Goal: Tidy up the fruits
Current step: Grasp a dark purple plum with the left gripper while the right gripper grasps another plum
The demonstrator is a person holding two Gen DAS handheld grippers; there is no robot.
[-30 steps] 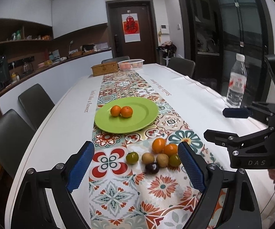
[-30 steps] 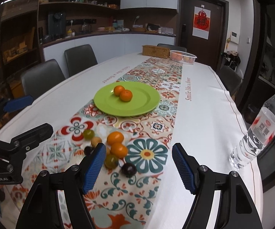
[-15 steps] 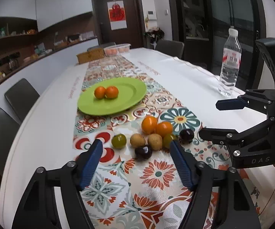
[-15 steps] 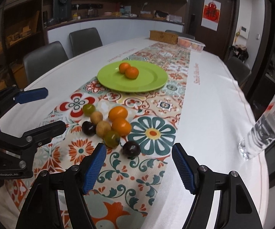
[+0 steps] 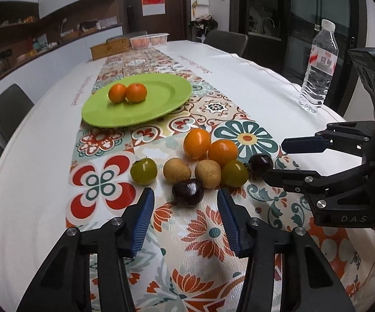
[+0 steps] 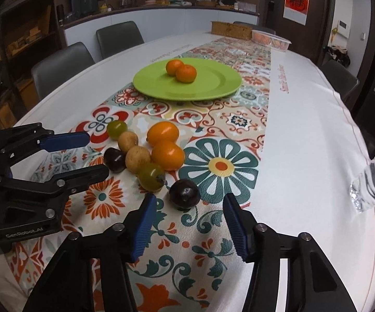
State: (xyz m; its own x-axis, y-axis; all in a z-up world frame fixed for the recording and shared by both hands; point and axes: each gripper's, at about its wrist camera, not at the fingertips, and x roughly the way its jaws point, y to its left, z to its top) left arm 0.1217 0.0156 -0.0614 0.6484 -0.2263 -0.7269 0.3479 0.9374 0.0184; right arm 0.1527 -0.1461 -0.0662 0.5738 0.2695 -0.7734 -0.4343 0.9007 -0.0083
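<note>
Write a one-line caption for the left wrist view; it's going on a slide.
Open left tongs approach a dark plum among loose fruits, near a green plate holding two oranges.

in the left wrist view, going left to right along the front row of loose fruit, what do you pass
green fruit → brown fruit → second brown fruit → second green fruit → dark plum

Bare worktop [image 5: 252, 88] lies open between the green plate [image 5: 161, 101] and the water bottle [image 5: 318, 70], while the clustered loose fruit, its two dark plums [image 5: 188, 192] [image 6: 184, 193] nearest, crowds the runner just ahead of both tools.
</note>
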